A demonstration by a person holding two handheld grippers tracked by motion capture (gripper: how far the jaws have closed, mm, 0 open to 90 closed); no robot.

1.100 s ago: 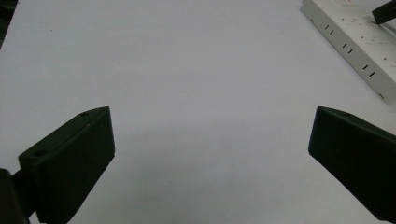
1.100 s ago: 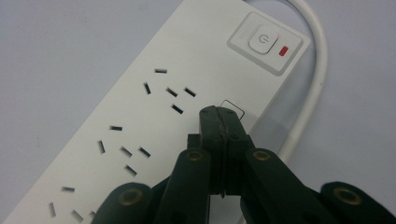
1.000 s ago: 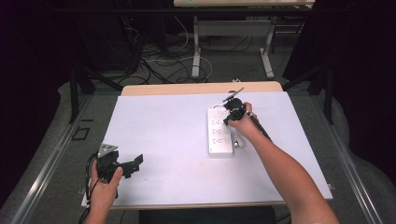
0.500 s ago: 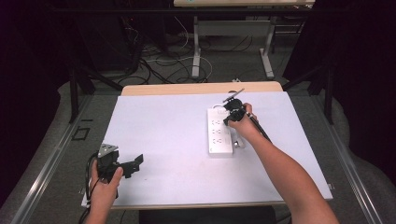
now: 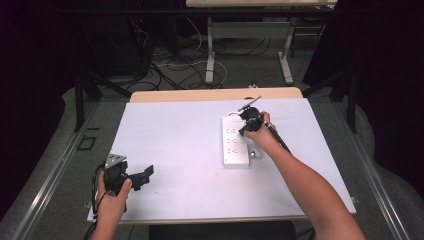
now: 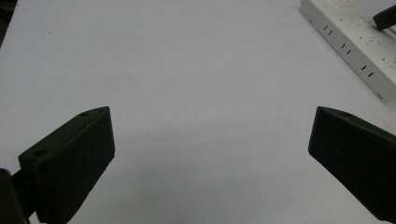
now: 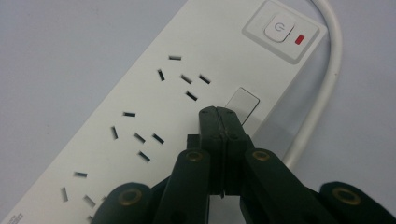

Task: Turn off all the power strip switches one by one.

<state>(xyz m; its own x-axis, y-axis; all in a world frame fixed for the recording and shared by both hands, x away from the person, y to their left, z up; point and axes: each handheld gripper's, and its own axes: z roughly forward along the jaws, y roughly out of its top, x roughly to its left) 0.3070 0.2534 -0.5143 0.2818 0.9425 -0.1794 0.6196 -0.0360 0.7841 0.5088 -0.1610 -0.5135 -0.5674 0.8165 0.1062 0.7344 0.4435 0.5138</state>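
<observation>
A long white plastic power strip (image 5: 235,143) lies flat on the white-covered table (image 5: 180,135), right of the table's middle, its long axis running away from the person. Seen from the right gripper's own camera, the strip's (image 7: 140,107) top shows rows of dark socket slots, a white rocker switch with a small red indicator (image 7: 281,30) at its far end, and a thick white cord (image 7: 322,88) leaving that end and curving down along the strip's side. The black two-jaw right gripper (image 7: 219,120) hangs over the strip's far half, jaws pressed together with nothing between them — tips just short of a small grey rectangular patch (image 7: 242,103) beside the socket rows; whether the tips touch the strip, cannot tell. From the high view this gripper (image 5: 248,121) sits at the strip's far right edge, held in the person's right hand (image 5: 261,135), forearm stretching back toward the near table edge. The black two-jaw left gripper (image 5: 141,176) rests well apart from the strip, near the table's near left corner, gripped by the left hand (image 5: 112,192). Its jaws stand wide apart — bare white surface between them, the strip (image 6: 355,46) visible far off toward the upper right in its own view.
</observation>
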